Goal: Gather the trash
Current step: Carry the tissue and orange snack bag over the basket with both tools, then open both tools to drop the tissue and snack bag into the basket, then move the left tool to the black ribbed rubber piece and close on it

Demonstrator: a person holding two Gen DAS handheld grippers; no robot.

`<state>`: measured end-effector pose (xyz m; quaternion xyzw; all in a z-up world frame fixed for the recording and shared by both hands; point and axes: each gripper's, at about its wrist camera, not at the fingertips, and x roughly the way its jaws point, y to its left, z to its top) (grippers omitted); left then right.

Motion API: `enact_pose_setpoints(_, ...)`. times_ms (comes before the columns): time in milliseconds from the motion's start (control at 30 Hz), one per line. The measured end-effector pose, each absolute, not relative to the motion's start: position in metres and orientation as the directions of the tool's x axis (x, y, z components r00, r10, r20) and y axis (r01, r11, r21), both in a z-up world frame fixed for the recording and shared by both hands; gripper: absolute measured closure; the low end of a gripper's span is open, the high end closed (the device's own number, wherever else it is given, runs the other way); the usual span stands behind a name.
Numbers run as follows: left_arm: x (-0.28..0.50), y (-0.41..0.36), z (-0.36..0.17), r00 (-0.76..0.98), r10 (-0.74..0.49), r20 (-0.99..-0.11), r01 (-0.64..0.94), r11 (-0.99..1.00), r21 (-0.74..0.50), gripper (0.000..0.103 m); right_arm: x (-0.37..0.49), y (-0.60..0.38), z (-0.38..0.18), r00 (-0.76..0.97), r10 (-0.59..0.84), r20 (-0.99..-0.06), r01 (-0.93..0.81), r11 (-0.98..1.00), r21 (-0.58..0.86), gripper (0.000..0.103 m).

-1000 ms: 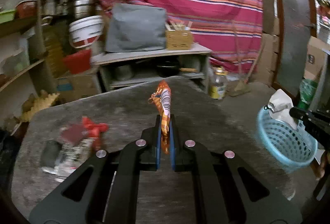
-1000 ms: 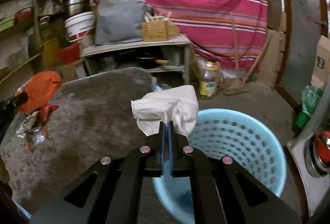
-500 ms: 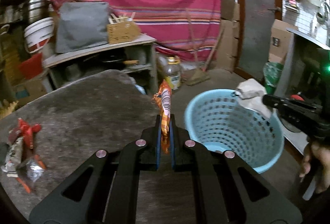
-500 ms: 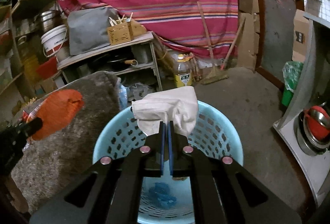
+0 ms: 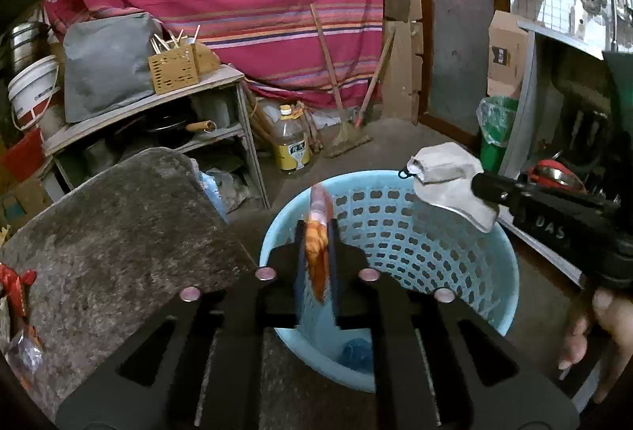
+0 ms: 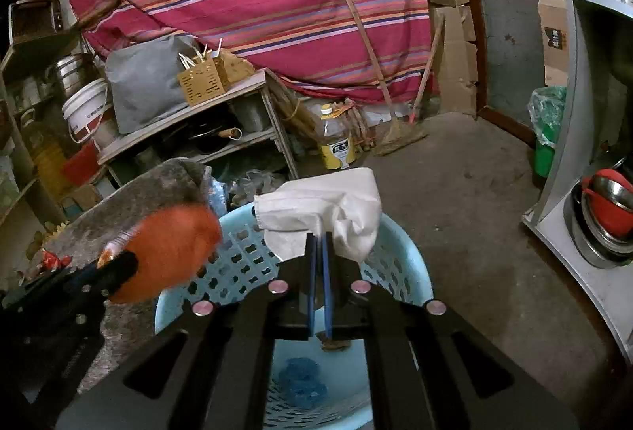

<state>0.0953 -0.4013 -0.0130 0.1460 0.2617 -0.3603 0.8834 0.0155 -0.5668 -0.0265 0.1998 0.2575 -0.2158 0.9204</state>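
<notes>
Above the light blue basket (image 5: 467, 232) my left gripper (image 5: 316, 232) has its jaws opening. An orange striped snack wrapper (image 5: 318, 200) stands blurred between them, over the basket's near rim. In the right wrist view the same wrapper (image 6: 170, 252) shows as an orange blur at the left gripper's tip (image 6: 122, 264). My right gripper (image 6: 318, 238) is shut on a crumpled white mask (image 6: 328, 204) and hangs over the basket (image 6: 403, 264). From the left it appears at the far rim (image 5: 480, 184) with the mask (image 5: 447, 177). Something blue (image 6: 300, 382) lies inside the basket.
The grey felt-covered table (image 5: 118, 224) lies left of the basket, with red and clear wrappers (image 5: 16, 283) at its left edge. Behind stand a cluttered shelf (image 5: 158, 113), an oil bottle (image 5: 292, 149) and a green bin (image 5: 494, 129). A person's hand (image 5: 601, 331) holds the right gripper.
Both grippers swung right from the table to over the basket. The left jaws have parted around the wrapper, which now looks blurred. The right gripper still clamps the mask.
</notes>
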Motion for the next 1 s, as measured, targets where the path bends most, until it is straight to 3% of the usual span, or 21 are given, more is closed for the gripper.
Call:
enact_pose_setpoints(100,0.101,-0.398,-0.016,0.605,-0.559,-0.567,0.704,0.709,0.052,0.063,0.015,-0.57,-0.027,0.774,-0.293,-0.561,0.504,0.821,0.266,0.1)
enact_pose_setpoints(233,0.113,-0.387,-0.022,0.615,-0.543,-0.572,0.671,0.741,0.018,0.048,0.016,-0.569,-0.03,0.769,-0.288,-0.571,0.508,0.818,0.271,0.1)
enact_pose_setpoints(400,0.122,-0.36,-0.013,0.696,-0.479,-0.535,0.597,0.8,0.06,0.016,0.032,-0.559,-0.031,0.758,-0.283,-0.588,0.494,0.837,0.235,0.1)
enact_pose_setpoints(633,0.134,-0.301,0.003,0.745,-0.425,-0.514,0.531,0.844,0.072,0.005,0.06,-0.535,-0.033,0.739,-0.281,-0.612,0.486,0.852,0.196,0.095)
enact_pose_setpoints(667,0.136,-0.293,0.005,0.749,-0.417,-0.514,0.523,0.849,0.072,0.005,0.061,-0.533,-0.033,0.736,-0.283,-0.615,0.488,0.851,0.193,0.09)
enact_pose_setpoints(733,0.143,-0.27,0.01,0.76,-0.399,-0.514,0.502,0.862,0.073,0.005,0.066,-0.528,-0.034,0.731,-0.282,-0.621,0.488,0.853,0.187,0.046)
enact_pose_setpoints(1000,0.172,-0.169,0.02,0.811,-0.272,-0.518,0.36,0.93,0.075,0.005,0.081,-0.48,-0.013,0.768,-0.276,-0.578,0.433,0.889,0.15,0.018)
